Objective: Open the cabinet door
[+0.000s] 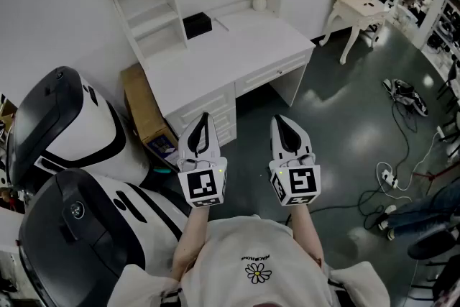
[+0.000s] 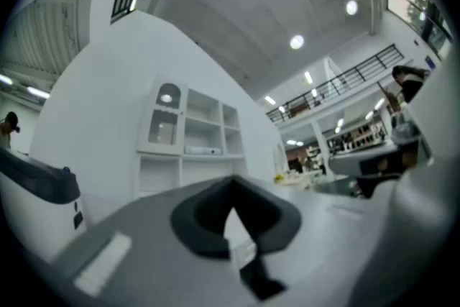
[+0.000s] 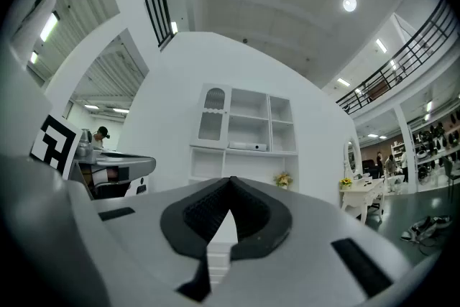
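Alt text: a person stood well back from a white desk (image 1: 230, 57) with a shelf hutch; the approach step seemed to be in hand; the left gripper (image 1: 204, 120) and right gripper (image 1: 281, 122) were held side by side, each with jaws closed together on nothing; the cabinet door (image 3: 213, 115), glazed and arch-topped, sat at the hutch's upper left, far from both, facing the person, long axis upright; next would likely come stepping nearer, raising one gripper and parting its jaws; no handle could be made out.

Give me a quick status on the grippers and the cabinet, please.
Both shut and empty: left gripper, right gripper. Closed and untouched: cabinet door, well ahead. In the way: desk standing below it.
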`<action>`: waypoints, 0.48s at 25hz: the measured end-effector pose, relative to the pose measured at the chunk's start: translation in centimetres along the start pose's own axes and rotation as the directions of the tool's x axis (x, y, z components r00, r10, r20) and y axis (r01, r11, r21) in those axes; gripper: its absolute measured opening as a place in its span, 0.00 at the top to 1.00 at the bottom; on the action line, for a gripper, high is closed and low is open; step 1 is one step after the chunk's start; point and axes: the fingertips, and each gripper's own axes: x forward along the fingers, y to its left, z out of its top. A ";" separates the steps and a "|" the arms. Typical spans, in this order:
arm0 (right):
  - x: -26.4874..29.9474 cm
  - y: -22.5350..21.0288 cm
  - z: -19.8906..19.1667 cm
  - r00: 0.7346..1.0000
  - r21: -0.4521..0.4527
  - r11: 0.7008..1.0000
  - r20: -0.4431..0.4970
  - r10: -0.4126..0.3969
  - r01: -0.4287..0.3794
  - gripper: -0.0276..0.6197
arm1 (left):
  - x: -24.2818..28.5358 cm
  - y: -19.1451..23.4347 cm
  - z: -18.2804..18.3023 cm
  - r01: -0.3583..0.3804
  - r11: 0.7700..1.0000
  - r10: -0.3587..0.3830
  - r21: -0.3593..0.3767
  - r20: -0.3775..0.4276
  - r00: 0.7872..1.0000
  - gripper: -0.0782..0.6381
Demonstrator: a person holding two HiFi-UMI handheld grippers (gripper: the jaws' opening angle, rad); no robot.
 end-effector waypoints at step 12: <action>0.1 -0.6 -0.9 0.999 0.018 0.999 -0.004 0.037 -0.037 0.96 | 0.6 -0.6 0.1 -0.013 0.999 0.013 -0.034 0.002 1.000 0.88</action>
